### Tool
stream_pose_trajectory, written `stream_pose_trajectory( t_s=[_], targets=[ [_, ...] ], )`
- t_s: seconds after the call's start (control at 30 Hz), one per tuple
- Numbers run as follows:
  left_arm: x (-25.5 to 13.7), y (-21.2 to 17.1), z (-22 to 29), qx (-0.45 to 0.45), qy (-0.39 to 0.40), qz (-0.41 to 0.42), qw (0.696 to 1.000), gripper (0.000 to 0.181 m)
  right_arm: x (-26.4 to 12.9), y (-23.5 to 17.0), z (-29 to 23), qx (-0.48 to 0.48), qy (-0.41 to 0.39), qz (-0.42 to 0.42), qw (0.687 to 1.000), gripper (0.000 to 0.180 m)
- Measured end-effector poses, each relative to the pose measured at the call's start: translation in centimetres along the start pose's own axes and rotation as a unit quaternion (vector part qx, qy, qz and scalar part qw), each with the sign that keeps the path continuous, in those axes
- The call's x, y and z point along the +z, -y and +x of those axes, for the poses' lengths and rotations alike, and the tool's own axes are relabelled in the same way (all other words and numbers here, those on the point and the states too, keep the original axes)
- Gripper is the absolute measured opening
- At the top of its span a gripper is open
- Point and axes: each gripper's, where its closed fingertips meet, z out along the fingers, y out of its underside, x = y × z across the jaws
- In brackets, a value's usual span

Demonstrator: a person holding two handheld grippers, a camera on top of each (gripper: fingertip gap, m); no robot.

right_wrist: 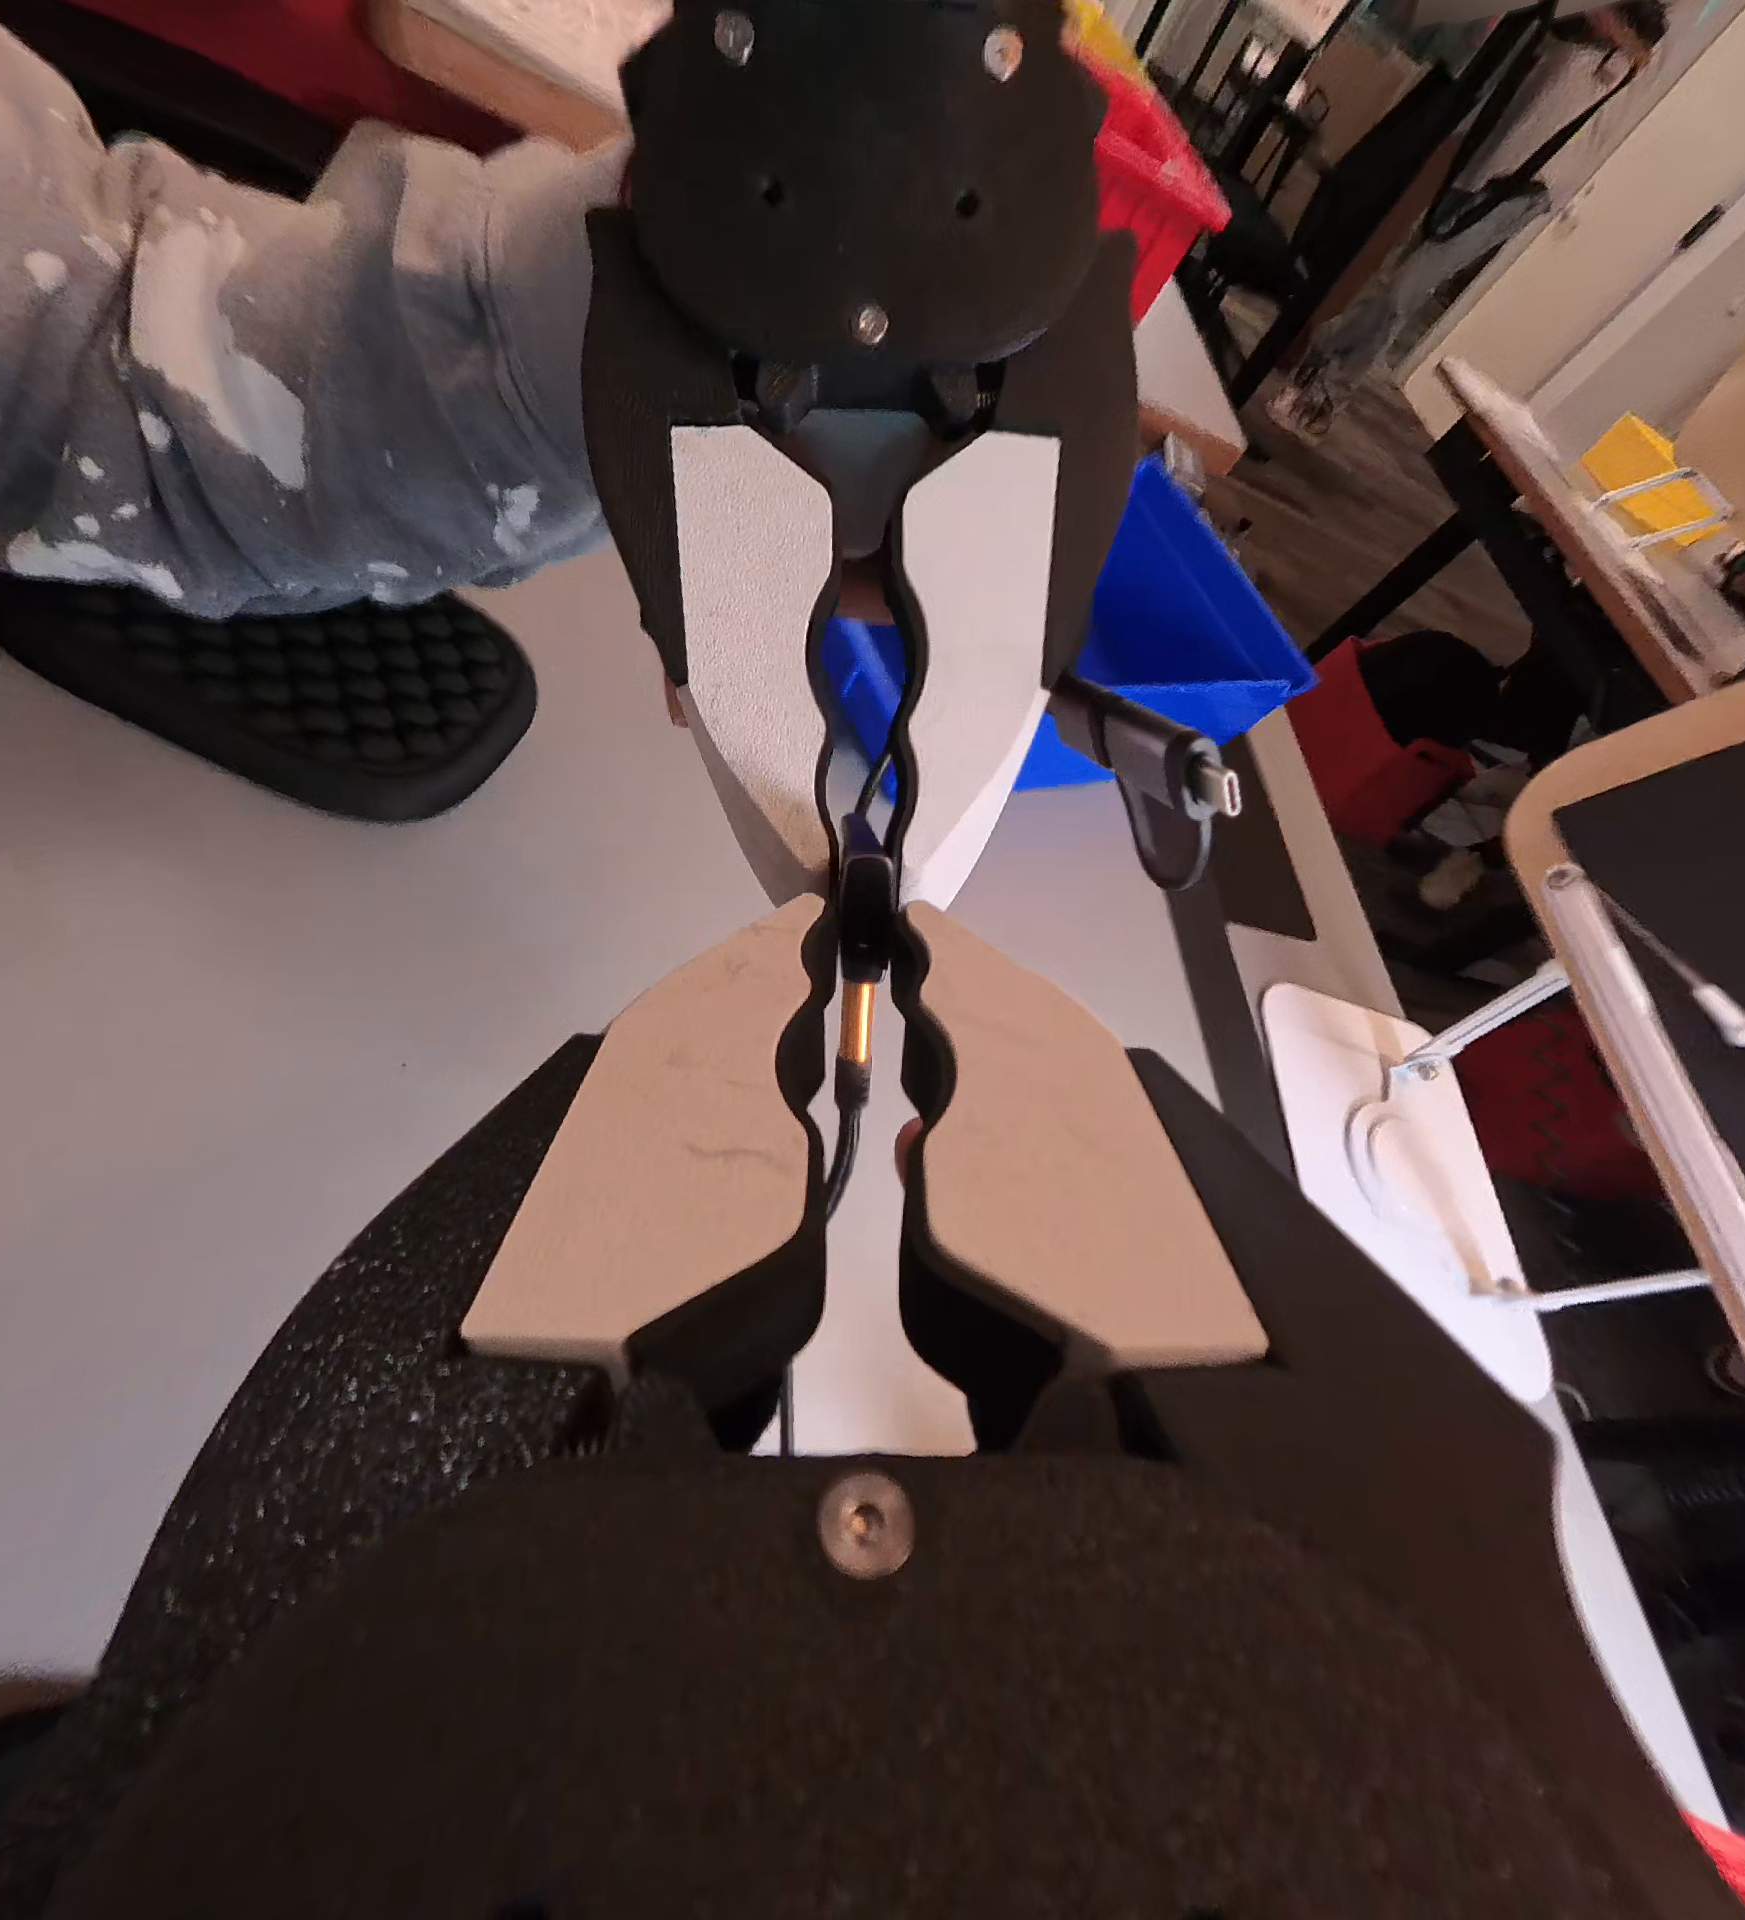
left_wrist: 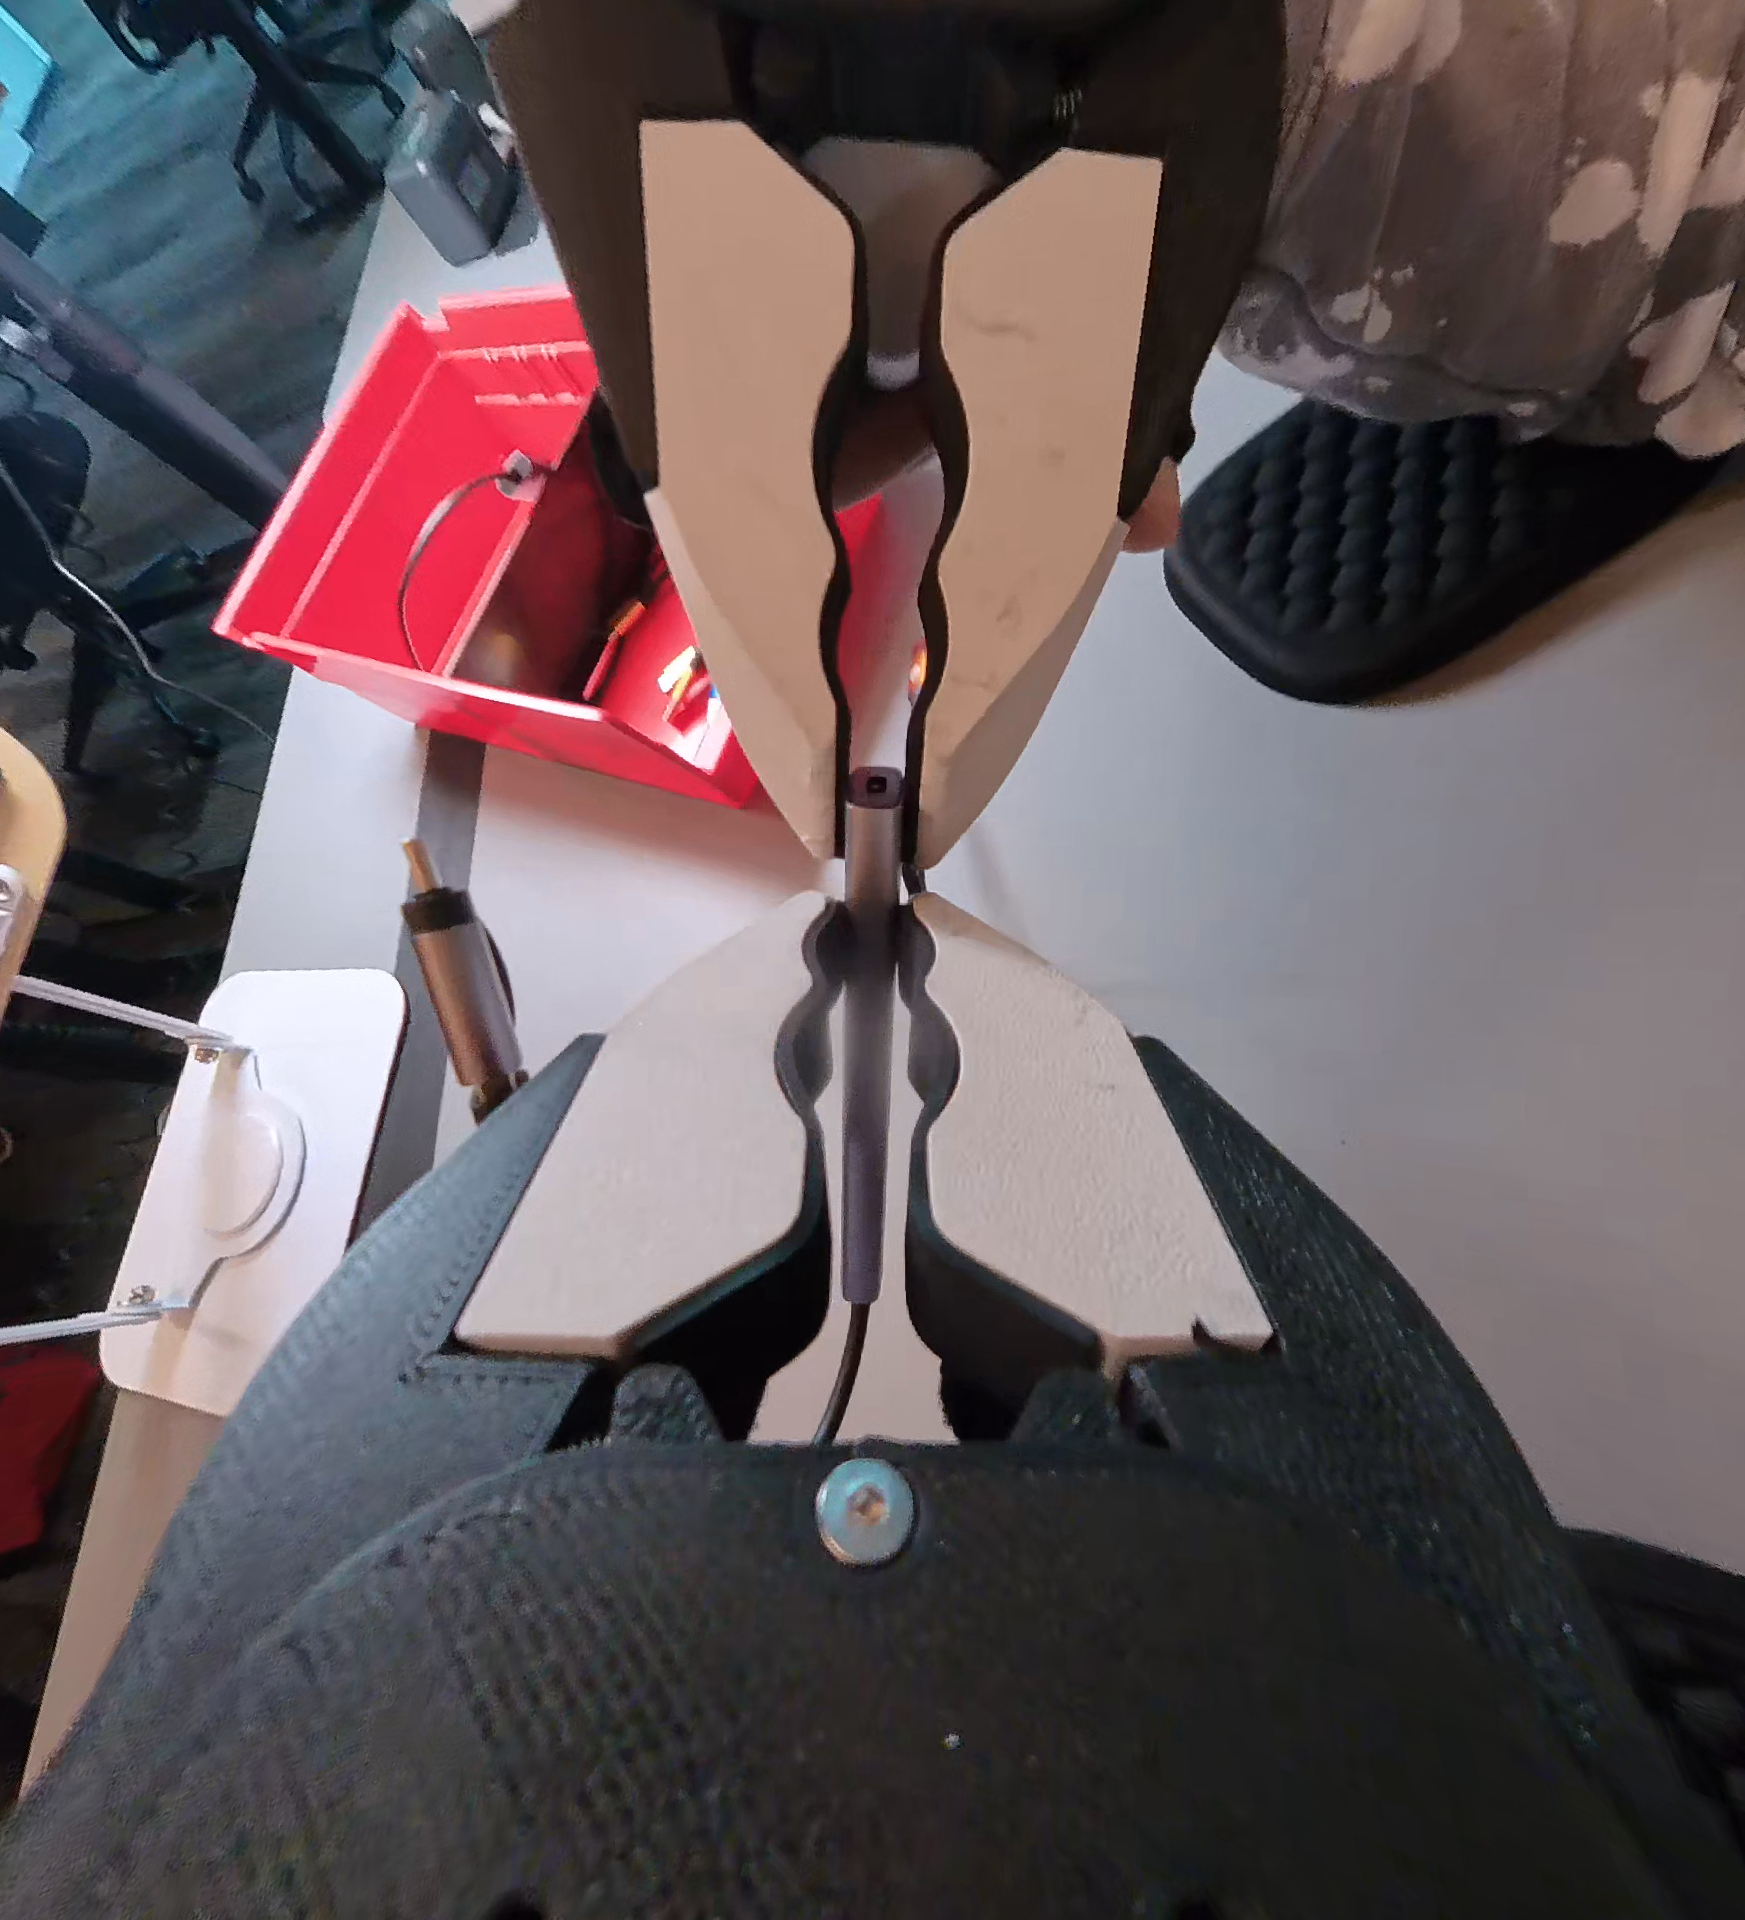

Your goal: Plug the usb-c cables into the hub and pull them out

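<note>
My left gripper (left_wrist: 868, 909) is shut on a slim grey hub (left_wrist: 866, 1039), seen edge on, whose cable runs back between the fingers. The hub's own short lead with a USB-C plug (left_wrist: 452, 987) hangs to the left; it also shows in the right wrist view (right_wrist: 1174, 774). My right gripper (right_wrist: 863, 914) is shut on a USB-C cable plug (right_wrist: 857, 1018) with a gold sleeve and black head. The two grippers face each other tip to tip above the white table (left_wrist: 1367, 1039). The plug's head touches the hub's end (right_wrist: 857, 836); how deep it sits is hidden.
A red bin (left_wrist: 411, 582) with cables stands behind on the left in the left wrist view, and a blue bin (right_wrist: 1190, 623) shows in the right wrist view. A black bumpy pad (left_wrist: 1367, 551) lies under the person's sleeve. A white stand base (left_wrist: 255, 1174) sits at the table edge. My left and right fingertips are right by each other.
</note>
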Motion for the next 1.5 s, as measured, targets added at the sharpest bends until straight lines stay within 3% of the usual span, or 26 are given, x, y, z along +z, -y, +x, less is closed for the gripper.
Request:
stream_pose_trajectory(
  t_s=[0.03,0.13,0.27,0.43,0.5,0.73,1.13,1.17,1.23,1.27,1.33,1.5],
  targets=[
    [-0.4,0.6,-0.3,-0.006,0.002,0.022,1.0,0.01,-0.4,0.7,0.4,0.003,-0.009,0.024,1.0,0.009],
    [-2.4,2.6,-1.3,-0.044,-0.003,0.113,0.993,0.01,-2.1,2.6,1.6,0.037,-0.021,0.104,0.994,0.011],
    [-5.0,4.3,-2.6,-0.087,-0.008,0.213,0.973,0.009,-3.3,3.0,2.2,0.073,-0.008,0.152,0.986,0.023],
    [-5.4,5.9,-2.4,-0.106,-0.028,0.275,0.955,0.01,-2.6,3.9,2.2,0.083,-0.007,0.192,0.978,0.016],
    [-5.1,6.1,-2.1,-0.109,-0.037,0.279,0.953,0.009,-2.8,4.7,2.3,0.085,-0.011,0.218,0.972,0.007],
    [-5.2,6.7,-2.0,-0.12,-0.046,0.299,0.946,0.01,-3.5,5.8,2.4,0.098,-0.012,0.258,0.961,0.007],
    [-5.6,6.9,-2.2,-0.143,-0.053,0.284,0.947,0.009,-3.4,5.2,2.3,0.07,-0.008,0.241,0.968,0.008],
    [-6.5,6.9,-2.9,-0.156,-0.043,0.303,0.939,0.01,-4.2,4.7,2.6,0.069,-0.009,0.246,0.967,0.008],
    [-11.6,6.1,-5.4,-0.189,-0.017,0.37,0.909,0.009,-7.8,3.2,4.9,0.095,-0.045,0.261,0.96,0.007],
    [-13.4,5.2,-5.7,-0.173,0.009,0.359,0.917,0.01,-9.1,2.4,5.8,0.093,-0.073,0.249,0.961,0.007],
    [-14.9,4.3,-5.4,-0.139,0.05,0.321,0.935,0.01,-10.8,1.9,7.0,0.082,-0.116,0.233,0.962,0.007],
    [-15.2,4.8,-5.7,-0.162,0.052,0.329,0.929,0.01,-11.1,0.4,10.4,0.067,-0.191,0.175,0.963,0.007]
  ],
)
